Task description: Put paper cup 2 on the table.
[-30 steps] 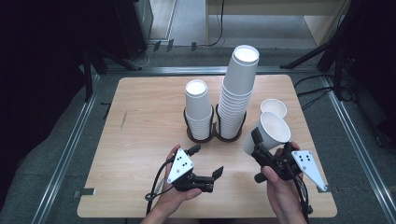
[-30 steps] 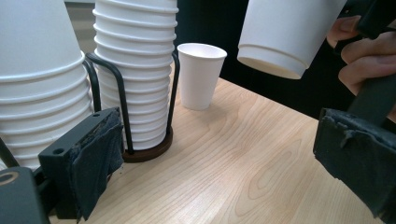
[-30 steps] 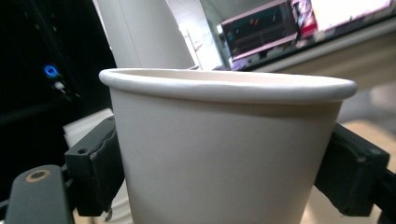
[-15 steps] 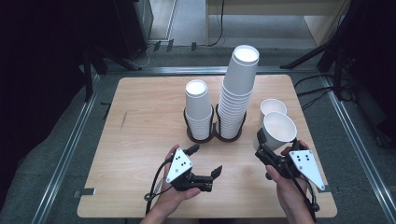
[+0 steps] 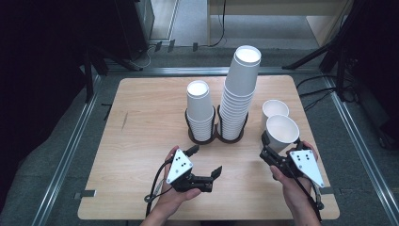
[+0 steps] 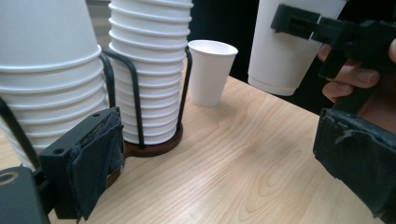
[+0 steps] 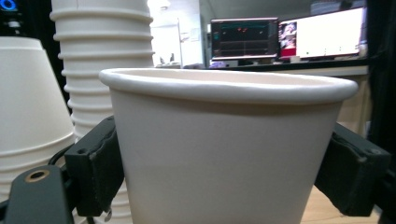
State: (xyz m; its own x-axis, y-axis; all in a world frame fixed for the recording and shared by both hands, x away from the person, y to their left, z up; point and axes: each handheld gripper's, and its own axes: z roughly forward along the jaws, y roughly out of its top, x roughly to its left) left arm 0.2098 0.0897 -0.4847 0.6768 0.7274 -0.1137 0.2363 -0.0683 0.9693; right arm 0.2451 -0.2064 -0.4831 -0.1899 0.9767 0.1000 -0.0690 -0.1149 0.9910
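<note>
Both grippers are matte black; the left gripper [image 5: 205,165] and right gripper [image 5: 264,143] each carry a grey three-cornered plate dotted with dark screws. Worn dark fabric pads line the jaws. A black cable trails from each.

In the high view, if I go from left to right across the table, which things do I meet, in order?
left gripper → short stack of cups → tall stack of cups → cup held by the right gripper → right gripper body with its grey plate. The lone cup overlaps the held one, so I omit it.
</note>
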